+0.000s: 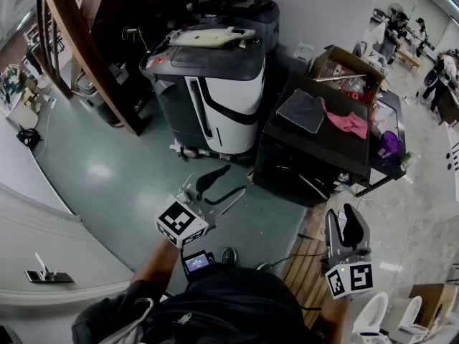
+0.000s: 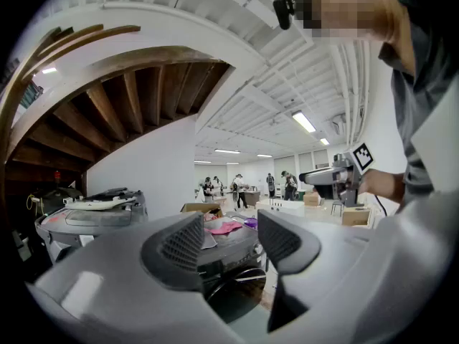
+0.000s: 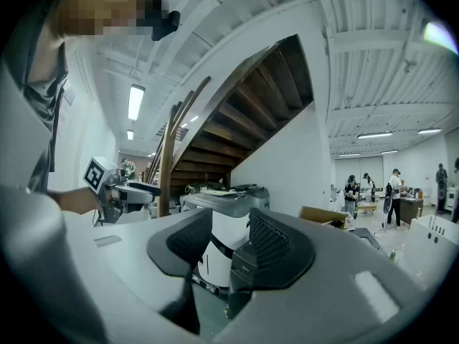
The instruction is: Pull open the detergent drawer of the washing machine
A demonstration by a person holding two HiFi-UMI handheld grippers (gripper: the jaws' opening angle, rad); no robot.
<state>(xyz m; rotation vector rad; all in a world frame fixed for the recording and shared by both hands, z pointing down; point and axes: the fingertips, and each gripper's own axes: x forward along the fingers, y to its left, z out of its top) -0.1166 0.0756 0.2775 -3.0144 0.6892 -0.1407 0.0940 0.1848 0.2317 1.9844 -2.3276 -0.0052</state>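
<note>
The black front-loading washing machine [image 1: 301, 165] stands right of centre on the floor, with a grey cloth [image 1: 301, 110] and a pink cloth [image 1: 347, 123] on its top. I cannot make out its detergent drawer. My left gripper [image 1: 235, 179] hovers level in front of it, well short, jaws nearly together with nothing between them. In the left gripper view the washing machine [image 2: 231, 267] shows past the left gripper [image 2: 229, 239]. My right gripper [image 1: 342, 212] hangs near the machine's front right corner, jaws close together and empty. The right gripper [image 3: 231, 239] looks along the washing machine's [image 3: 242, 267] side.
A grey and white machine [image 1: 215, 95] stands left of the washer, under a wooden staircase [image 1: 79, 27]. A cardboard box [image 1: 344, 67] and a cluttered table [image 1: 387, 131] are behind and to the right. A wooden pallet [image 1: 305, 274] lies by my feet. People work far off.
</note>
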